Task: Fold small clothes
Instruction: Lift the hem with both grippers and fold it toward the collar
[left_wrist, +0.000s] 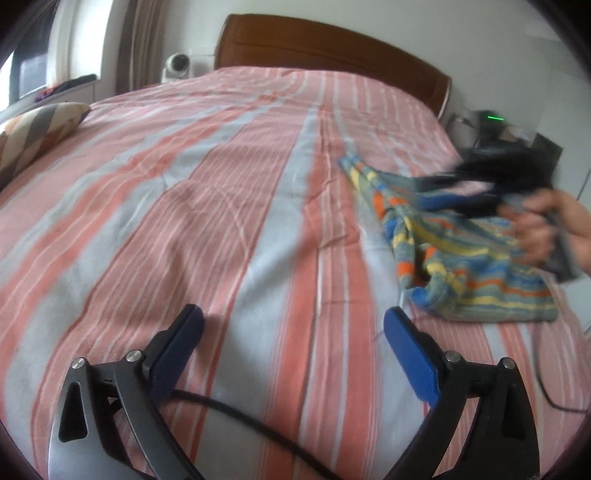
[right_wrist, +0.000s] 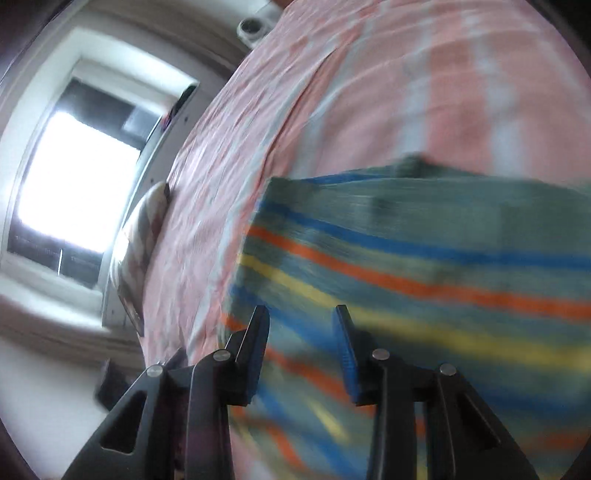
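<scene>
A small striped knit garment (left_wrist: 458, 251), grey-green with blue, orange and yellow bands, lies crumpled on the right side of the bed. My left gripper (left_wrist: 293, 321) is open and empty, low over the bedspread, left of the garment's near corner. The right gripper (left_wrist: 480, 184) shows blurred over the garment's far side, held by a hand (left_wrist: 546, 229). In the right wrist view the right gripper (right_wrist: 301, 312) is open, its blue fingers (right_wrist: 345, 343) just above the striped garment (right_wrist: 424, 266), not closed on it.
The bed has a pink and pale-blue striped cover (left_wrist: 221, 184) and a wooden headboard (left_wrist: 325, 48). A patterned cushion (left_wrist: 37, 129) lies at the left edge. A white camera (left_wrist: 177, 66) and a bright window (right_wrist: 74, 177) stand beyond. A black cable (left_wrist: 550, 391) trails at right.
</scene>
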